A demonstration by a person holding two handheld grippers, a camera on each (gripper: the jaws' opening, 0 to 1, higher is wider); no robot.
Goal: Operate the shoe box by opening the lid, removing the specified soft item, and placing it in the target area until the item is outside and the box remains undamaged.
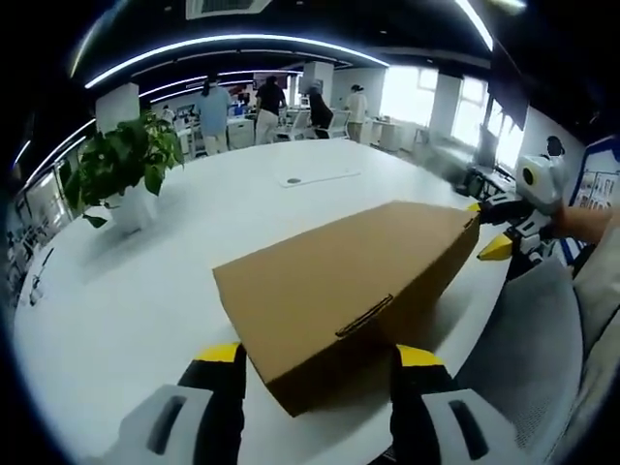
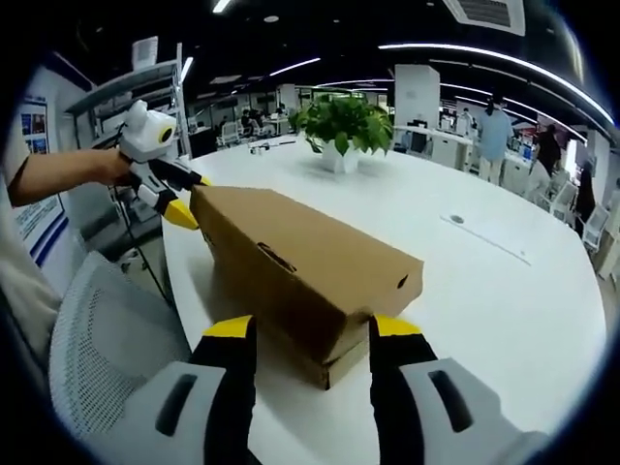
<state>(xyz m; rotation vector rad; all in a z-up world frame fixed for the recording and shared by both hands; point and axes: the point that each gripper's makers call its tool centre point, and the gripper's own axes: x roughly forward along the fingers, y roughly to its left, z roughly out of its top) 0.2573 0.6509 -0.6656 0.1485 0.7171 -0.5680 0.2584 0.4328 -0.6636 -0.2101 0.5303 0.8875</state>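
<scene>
Resting closed, rectangular brown cardboard shoe box on smooth white table.

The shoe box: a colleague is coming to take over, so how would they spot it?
On the big round white table, between potted plant and mesh chair, lies the shoe box. It is plain brown cardboard, lid closed, the table's only box.

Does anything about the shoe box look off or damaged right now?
Nothing stands out. The cardboard shoe box sits flat on the white table, lid closed, with no visible dents or tears. An open gripper flanks each end: the left gripper and the right gripper. The potted plant stands upright.
</scene>
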